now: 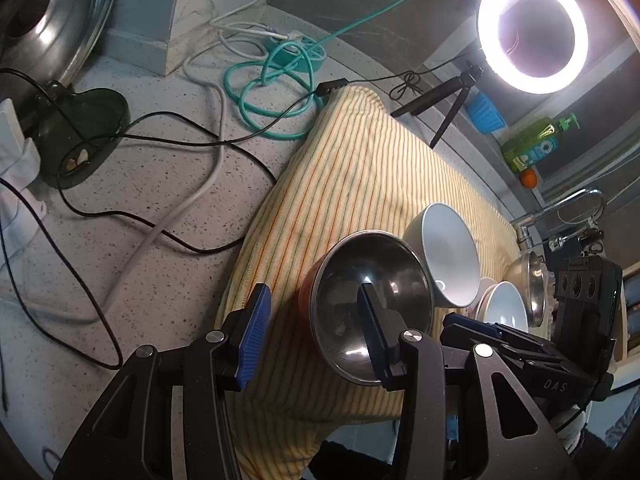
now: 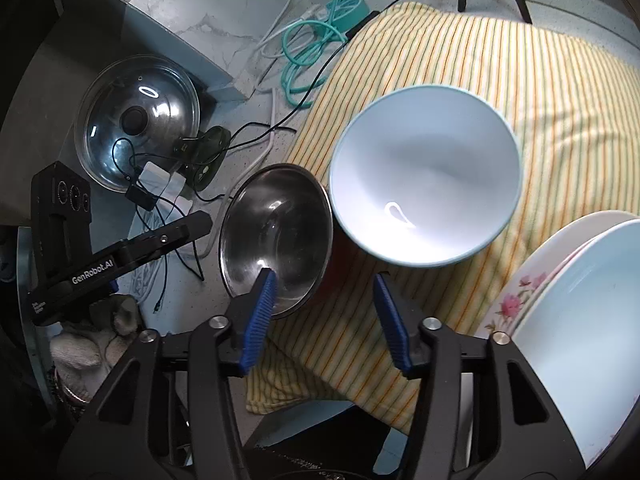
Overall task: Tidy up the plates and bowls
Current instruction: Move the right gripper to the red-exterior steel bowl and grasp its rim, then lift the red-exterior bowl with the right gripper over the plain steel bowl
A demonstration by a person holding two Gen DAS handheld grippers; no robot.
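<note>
Steel bowl (image 1: 370, 300) sat on striped cloth (image 1: 360, 168) nr table's (image 1: 160, 240) front edge, touching white bowl (image 2: 426, 180). Left claw (image 1: 312, 338) gaped wide, right finger inside steel bowl, rim betw. fingers. Right claw (image 2: 324, 312) also wide, holding nothing, just before both bowls; plates (image 2: 580, 320) stacked rightward.

You see a striped cloth (image 2: 500, 92) spread on the speckled counter (image 1: 132, 264), teal cable (image 1: 276, 92) coiled beside it, a glass pot lid (image 2: 138, 120) leaning upright, and a lit ring light (image 1: 532, 30) on its tripod (image 1: 444, 100).
</note>
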